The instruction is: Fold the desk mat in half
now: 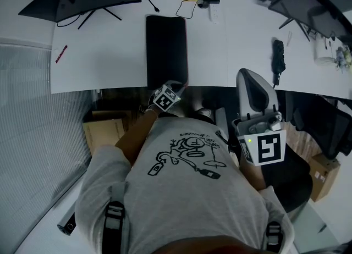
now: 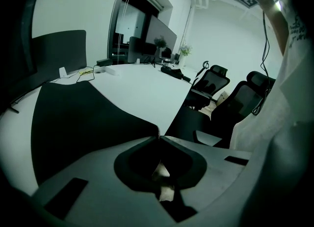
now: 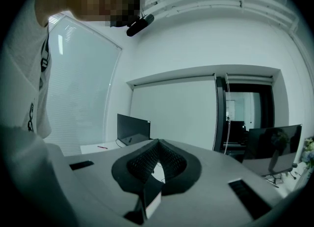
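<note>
Desk mat [image 1: 166, 49] lies dead ahead of the left gripper [image 1: 175, 89]
Its long axis runs straight away from those pinched-together jaws; the right gripper [image 1: 250, 79], also closed and empty, hangs well off.

Grey printed T-shirt [image 1: 187, 192], black shoulder straps [image 1: 113, 220] (buckled)

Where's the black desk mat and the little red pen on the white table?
Black rectangular desk mat [image 1: 166, 49], head view, middle of its top surface.
Thin red pen [image 1: 61, 54], head view, middle of its barrel.
</note>
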`<state>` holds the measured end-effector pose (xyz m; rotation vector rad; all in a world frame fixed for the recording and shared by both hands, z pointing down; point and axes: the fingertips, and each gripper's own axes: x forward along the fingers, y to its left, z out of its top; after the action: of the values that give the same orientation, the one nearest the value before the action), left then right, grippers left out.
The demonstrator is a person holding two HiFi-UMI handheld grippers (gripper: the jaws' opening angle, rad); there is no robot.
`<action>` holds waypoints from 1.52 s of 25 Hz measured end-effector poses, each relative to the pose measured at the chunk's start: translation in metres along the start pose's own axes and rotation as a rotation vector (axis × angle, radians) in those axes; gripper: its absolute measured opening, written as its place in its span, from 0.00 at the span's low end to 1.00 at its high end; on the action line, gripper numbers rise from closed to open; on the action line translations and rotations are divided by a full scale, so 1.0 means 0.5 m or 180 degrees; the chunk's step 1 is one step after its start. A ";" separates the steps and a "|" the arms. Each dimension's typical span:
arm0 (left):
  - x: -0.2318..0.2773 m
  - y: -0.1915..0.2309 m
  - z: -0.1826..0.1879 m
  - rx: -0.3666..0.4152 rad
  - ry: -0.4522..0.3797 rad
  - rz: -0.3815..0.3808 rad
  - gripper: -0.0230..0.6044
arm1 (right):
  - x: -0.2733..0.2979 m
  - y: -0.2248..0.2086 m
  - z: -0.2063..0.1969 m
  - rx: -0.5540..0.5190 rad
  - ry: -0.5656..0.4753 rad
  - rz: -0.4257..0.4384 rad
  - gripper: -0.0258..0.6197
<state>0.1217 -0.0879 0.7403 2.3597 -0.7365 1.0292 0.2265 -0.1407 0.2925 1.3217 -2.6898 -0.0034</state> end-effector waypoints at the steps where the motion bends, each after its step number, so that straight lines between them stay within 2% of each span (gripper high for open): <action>1: 0.006 0.000 -0.005 0.0011 0.0030 -0.0005 0.09 | 0.002 0.001 0.000 0.0001 0.0003 0.0003 0.05; 9: 0.034 0.003 -0.027 -0.0045 0.0166 -0.0066 0.09 | 0.014 0.009 -0.001 -0.0002 0.0029 0.0020 0.05; 12: 0.036 -0.004 -0.028 -0.0038 0.0180 -0.0110 0.12 | 0.020 0.013 -0.004 -0.0006 0.0055 0.0012 0.05; 14: 0.036 -0.013 -0.029 -0.0018 0.0170 -0.0166 0.15 | 0.024 0.017 -0.004 -0.0008 0.0063 0.0006 0.05; 18: 0.032 -0.028 -0.028 0.0013 0.0110 -0.0255 0.15 | 0.034 0.025 -0.004 -0.0011 0.0081 -0.0006 0.05; 22: 0.009 -0.029 -0.011 0.0003 -0.0052 -0.0248 0.14 | 0.046 0.036 -0.008 -0.0012 0.0113 -0.0011 0.05; 27: -0.035 -0.008 0.009 0.0058 -0.0217 -0.0118 0.11 | 0.062 0.060 -0.009 -0.0020 0.0140 -0.0014 0.05; 38: -0.164 0.048 0.065 -0.0307 -0.0661 0.0039 0.09 | 0.102 0.123 0.002 -0.0042 0.0129 -0.0007 0.05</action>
<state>0.0760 -0.1019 0.6624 2.4036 -0.8568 0.7428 0.1474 -0.1430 0.3020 1.3069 -2.6502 0.0055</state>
